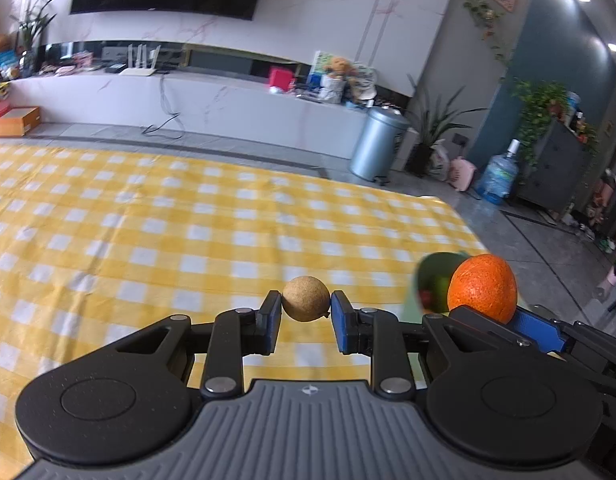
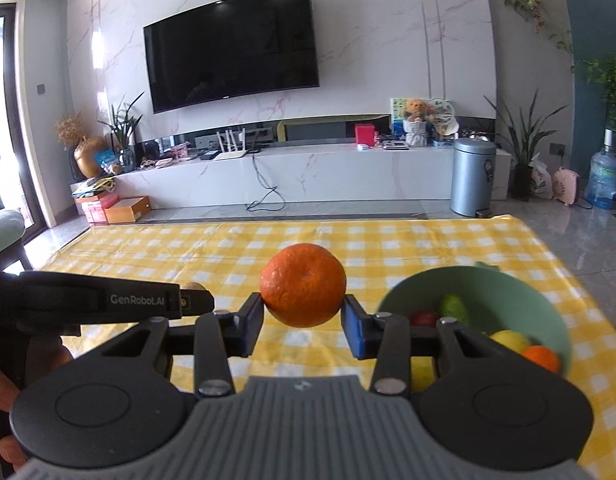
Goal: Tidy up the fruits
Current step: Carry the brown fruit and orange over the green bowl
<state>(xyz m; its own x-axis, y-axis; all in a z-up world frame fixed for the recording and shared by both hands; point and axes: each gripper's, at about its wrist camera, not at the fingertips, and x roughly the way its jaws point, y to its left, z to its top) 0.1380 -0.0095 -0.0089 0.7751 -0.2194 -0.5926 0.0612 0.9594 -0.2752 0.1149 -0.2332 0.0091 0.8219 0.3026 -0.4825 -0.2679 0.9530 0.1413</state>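
Observation:
My left gripper (image 1: 306, 314) is shut on a small round brown fruit (image 1: 306, 298) and holds it above the yellow checked tablecloth (image 1: 148, 232). My right gripper (image 2: 304, 318) is shut on an orange (image 2: 303, 285), also held above the cloth; the orange shows at the right of the left wrist view (image 1: 483, 288). A pale green bowl (image 2: 503, 284) sits on the cloth to the right of the right gripper. It holds a green fruit (image 2: 453, 306), a red fruit (image 2: 423, 318), a yellow fruit (image 2: 509, 340) and a small orange fruit (image 2: 543, 358). The left gripper's body (image 2: 108, 300) is just left of the right one.
The table's far edge (image 2: 308, 222) faces a white marble TV console (image 2: 308, 168). A grey bin (image 2: 471, 176) and a water jug (image 2: 603, 176) stand on the floor beyond the table's right corner. Another yellow fruit (image 2: 421, 372) lies under the right gripper's arm.

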